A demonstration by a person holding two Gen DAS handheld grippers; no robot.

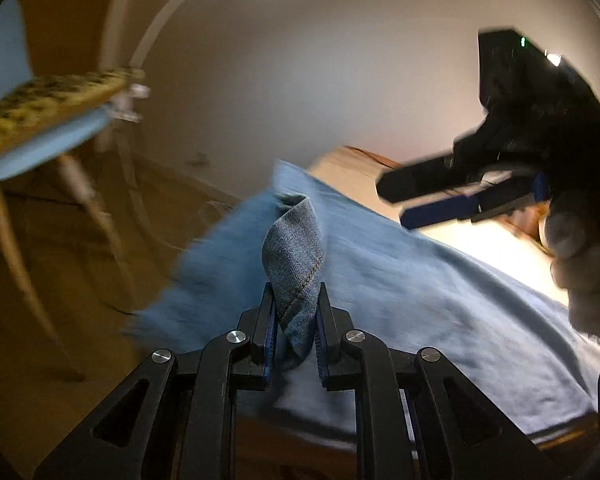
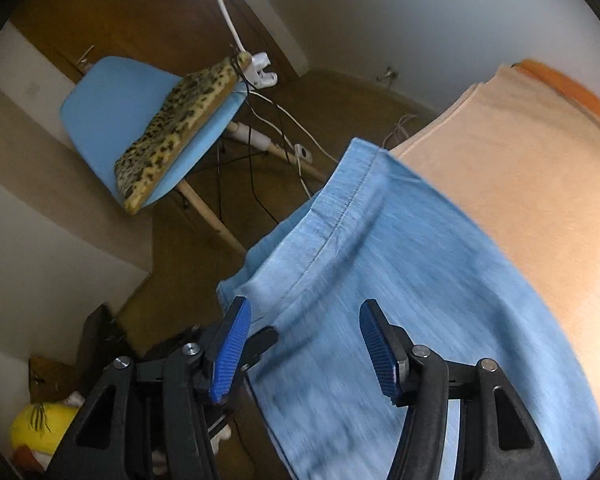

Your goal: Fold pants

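Light blue denim pants lie spread over a peach-covered surface. My left gripper is shut on a hem edge of the pants, and a curled strip of denim stands up between its pads. My right gripper is open and empty, hovering just above the pants near a stitched seam. The right gripper also shows in the left wrist view, held above the pants at the far right, its fingers apart.
A blue chair with a leopard-print cushion stands on the brown floor beyond the surface's edge. White cables and a clamp hang near it. A yellow plush toy lies at lower left.
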